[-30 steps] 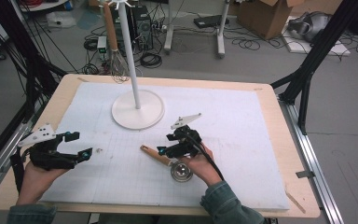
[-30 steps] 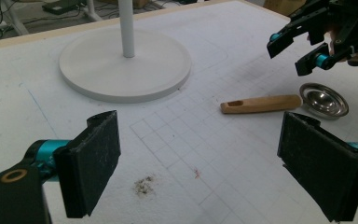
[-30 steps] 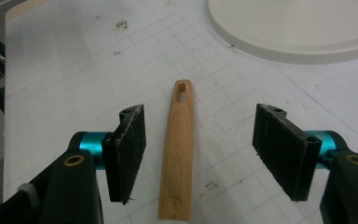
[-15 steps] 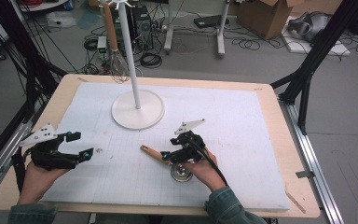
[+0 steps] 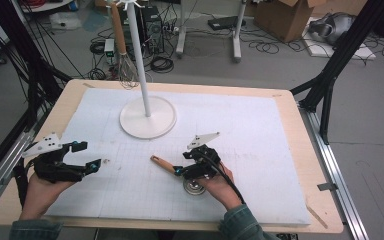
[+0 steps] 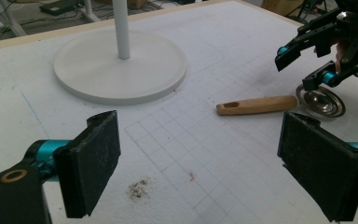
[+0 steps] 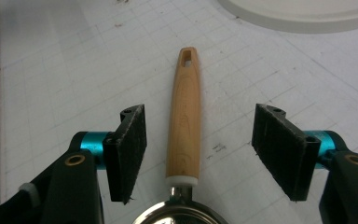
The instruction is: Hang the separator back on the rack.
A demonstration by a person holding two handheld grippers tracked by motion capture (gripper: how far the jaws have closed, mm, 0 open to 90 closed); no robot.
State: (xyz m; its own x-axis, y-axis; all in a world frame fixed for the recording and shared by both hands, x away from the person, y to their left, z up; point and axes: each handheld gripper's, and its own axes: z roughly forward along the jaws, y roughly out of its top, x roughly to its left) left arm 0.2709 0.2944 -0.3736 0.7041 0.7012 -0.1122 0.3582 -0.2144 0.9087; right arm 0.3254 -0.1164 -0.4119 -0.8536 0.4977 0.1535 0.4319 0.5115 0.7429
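Note:
A small metal scoop with a wooden handle lies flat on the white mat, its steel bowl toward the person. My right gripper hovers low over it. In the right gripper view the handle runs straight up between the two pads of that gripper, with a gap on each side. Those jaws have just been closing a little and are open. My left gripper rests at the mat's left, open and holding nothing. From there the scoop's handle and the right gripper lie ahead to the right.
A white stand with a round base and a tall pole sits at the back middle of the mat. A whisk hangs from its top arm. The wooden table edge frames the mat.
The right gripper has sunk slightly toward the scoop's handle. The left gripper and the scoop have stayed where they were.

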